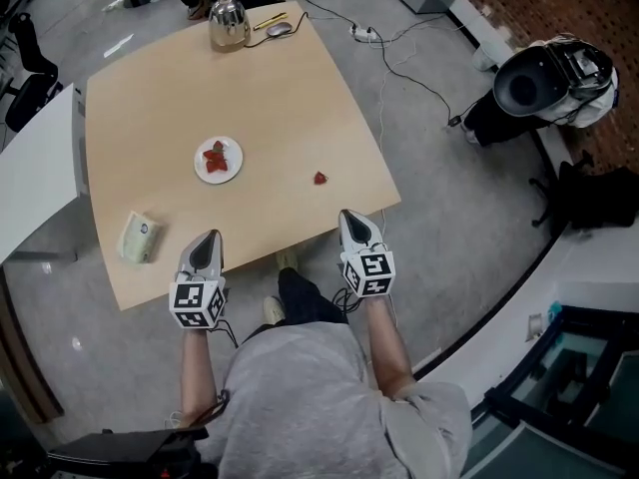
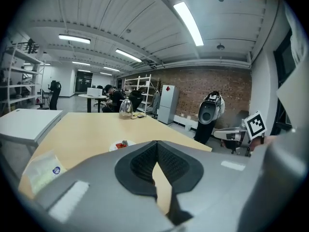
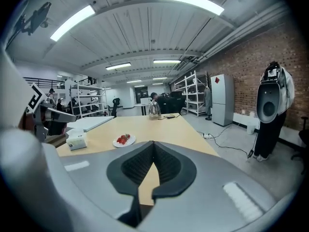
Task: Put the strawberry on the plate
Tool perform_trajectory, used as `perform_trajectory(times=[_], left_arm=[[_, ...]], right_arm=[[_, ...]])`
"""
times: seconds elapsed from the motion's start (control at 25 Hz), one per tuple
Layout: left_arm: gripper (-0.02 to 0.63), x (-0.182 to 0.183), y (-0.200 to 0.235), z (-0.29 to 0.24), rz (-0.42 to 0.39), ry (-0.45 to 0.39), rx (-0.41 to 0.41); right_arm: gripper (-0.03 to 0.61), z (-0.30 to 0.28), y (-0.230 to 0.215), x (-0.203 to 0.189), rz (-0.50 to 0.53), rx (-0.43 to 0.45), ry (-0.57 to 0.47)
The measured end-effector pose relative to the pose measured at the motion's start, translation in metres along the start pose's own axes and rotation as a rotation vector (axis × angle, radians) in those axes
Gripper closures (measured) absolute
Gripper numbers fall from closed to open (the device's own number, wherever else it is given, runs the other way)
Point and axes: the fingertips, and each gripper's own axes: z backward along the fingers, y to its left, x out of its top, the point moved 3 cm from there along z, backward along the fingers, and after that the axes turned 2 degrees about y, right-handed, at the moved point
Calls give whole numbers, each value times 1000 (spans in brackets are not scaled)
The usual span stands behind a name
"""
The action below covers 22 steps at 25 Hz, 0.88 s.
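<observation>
Strawberry [image 1: 319, 178] lies loose on table [image 1: 160, 108], right of plate [image 1: 232, 173], apart from it. Left gripper [image 1: 207, 238] over near table edge, fingers together, nothing between; strawberry well to its right. Plate carries red fruit pieces [image 1: 215, 158]. Right gripper [image 1: 350, 218] fingers together, empty; strawberry ahead of tips, slightly left, not touching.

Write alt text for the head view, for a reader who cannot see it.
A person at a wooden table holds the left tool and the right tool, both shut and empty, at its near edge. One loose strawberry lies on the table right of a white plate that already holds red fruit.
</observation>
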Motion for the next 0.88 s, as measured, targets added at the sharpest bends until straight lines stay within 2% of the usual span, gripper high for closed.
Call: perform_trajectory(times=[0.44,0.88], left_arm=[[594,-6,14,-51,37,86,21],[594,-21,31,-78,67,173,55]], right_arm=[[571,-64,-24,-18,14,51,98],[569,-125,-43,-46,12,95,202]])
